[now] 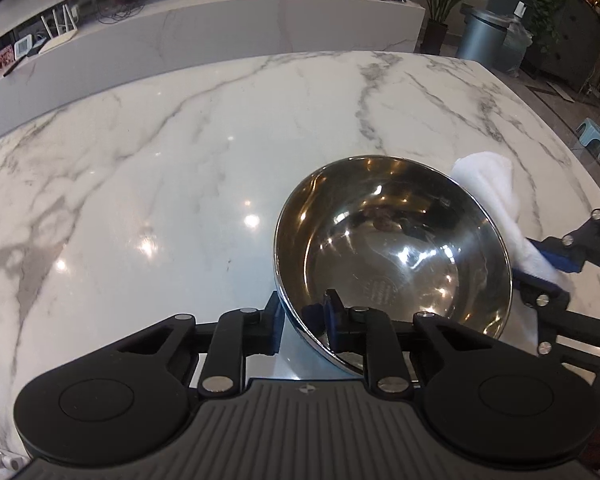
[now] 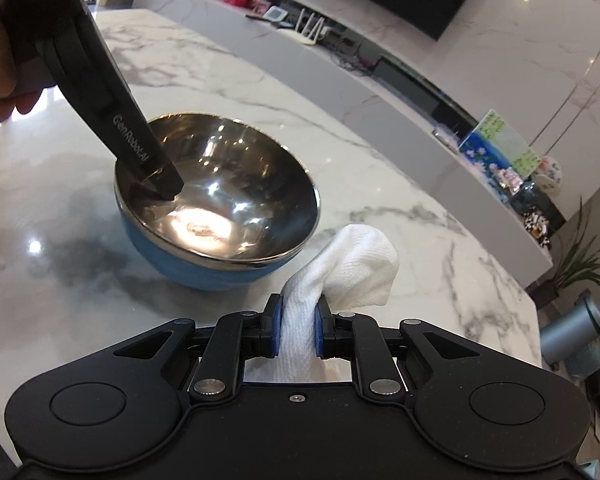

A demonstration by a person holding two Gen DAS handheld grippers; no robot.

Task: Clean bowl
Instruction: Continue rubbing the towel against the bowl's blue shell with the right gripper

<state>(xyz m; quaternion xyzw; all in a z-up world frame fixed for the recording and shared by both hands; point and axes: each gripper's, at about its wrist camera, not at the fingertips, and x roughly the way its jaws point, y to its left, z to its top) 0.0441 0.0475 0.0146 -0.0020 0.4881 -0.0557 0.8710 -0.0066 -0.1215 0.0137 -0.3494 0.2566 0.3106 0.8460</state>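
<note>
Marble counter (image 1: 180,160) carries everything. Your left gripper (image 1: 304,318) has its jaws pinched on the near rim of the bowl (image 1: 392,252), one finger inside, one outside; keep that clamp firm so the bowl cannot skate. Your right gripper (image 2: 297,330) is clenched on a white paper towel (image 2: 352,272), just beside the bowl. Bring the wad over the rim and wipe steadily around the steel inside.

Steel bowl (image 1: 392,256) (blue outside) sits upright, near rim clamped between the left jaws; white paper towel (image 2: 340,276) bunched between the right jaws.
</note>
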